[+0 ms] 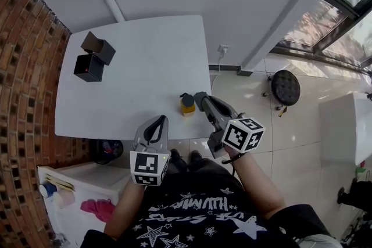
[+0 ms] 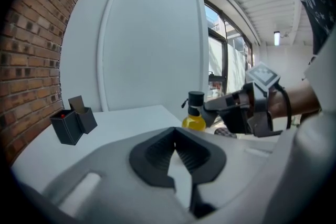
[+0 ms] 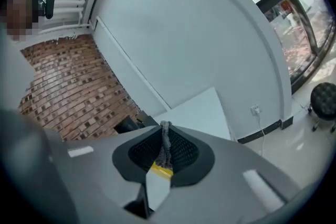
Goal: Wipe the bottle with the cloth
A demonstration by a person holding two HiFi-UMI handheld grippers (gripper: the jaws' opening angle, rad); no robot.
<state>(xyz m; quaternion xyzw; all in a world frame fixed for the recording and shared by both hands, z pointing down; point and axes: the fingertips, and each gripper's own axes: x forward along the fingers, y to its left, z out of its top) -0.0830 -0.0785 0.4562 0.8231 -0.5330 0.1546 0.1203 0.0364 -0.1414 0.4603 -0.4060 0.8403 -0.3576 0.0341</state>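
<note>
**Table.** A white table (image 1: 133,67) stands against a brick wall (image 1: 23,96). Everything of interest sits on it.

**Left gripper.** The left gripper (image 1: 159,121) is at the near edge of the table and points across the top. In the left gripper view its pads are pressed together with nothing between them. It is well apart from the bottle.

**Right gripper.** The right gripper (image 1: 200,97) reaches over the near edge just beside the bottle. Its jaws are closed on a fold of grey cloth (image 3: 165,143), which stands upright between the pads. Seen from the left gripper view, the jaw tips come to the bottle's neck from the side. Contact between cloth and bottle cannot be confirmed.

**Black boxes.** Two black boxes sit at the far left of the table, touching or nearly so.
- The larger box (image 1: 88,67) carries a small red spot on top. Its contents cannot be seen.
- The smaller box (image 1: 97,47) lies behind it with a flap raised. Its inside is not visible.

**Bottle.** The bottle (image 1: 187,105) stands upright near the table's front edge. It has a black cap and a rounded clear body holding yellow liquid, and the liquid fills the visible lower body.

**Floor.** A round dark stool (image 1: 285,87) stands on the tiles, well away from the table.
</note>
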